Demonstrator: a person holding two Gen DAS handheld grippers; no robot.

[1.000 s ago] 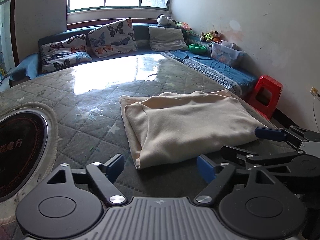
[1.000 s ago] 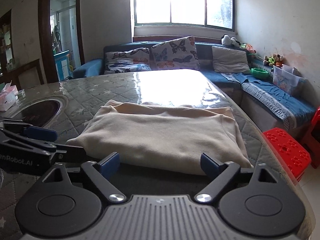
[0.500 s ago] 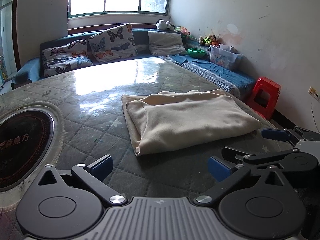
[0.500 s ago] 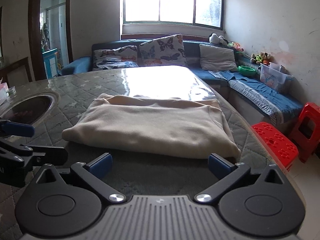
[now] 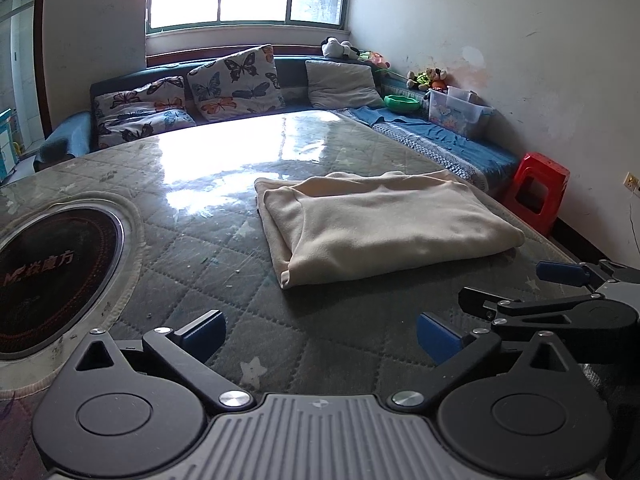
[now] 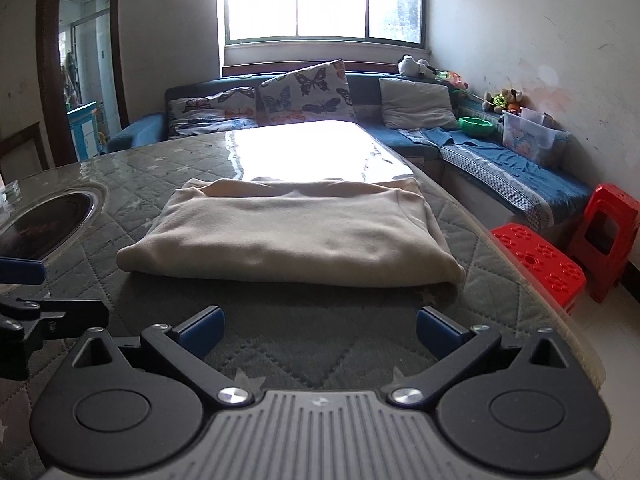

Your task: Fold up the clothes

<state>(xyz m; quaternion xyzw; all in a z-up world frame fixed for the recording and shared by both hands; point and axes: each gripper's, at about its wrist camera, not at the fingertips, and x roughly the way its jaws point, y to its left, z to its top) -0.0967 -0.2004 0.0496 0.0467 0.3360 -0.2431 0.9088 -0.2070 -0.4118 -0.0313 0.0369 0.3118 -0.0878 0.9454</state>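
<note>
Left gripper (image 5: 318,330): black linkage arms, blue fingertip pads (image 5: 202,330), silver screws, two round black discs, ribbed grey centre plate. Right gripper (image 6: 318,328): same build, blue pads (image 6: 436,326), silver pivot screws, grey ribbed plate with small logo.

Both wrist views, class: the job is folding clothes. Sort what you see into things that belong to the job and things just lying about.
Belongs to the job:
- cream garment, folded on the quilted table
- left gripper, open, empty
- right gripper, open, empty

Just lying about:
- butterfly cushions
- grey cushion
- green bowl
- plastic box
- soft toys
- red stools
</note>
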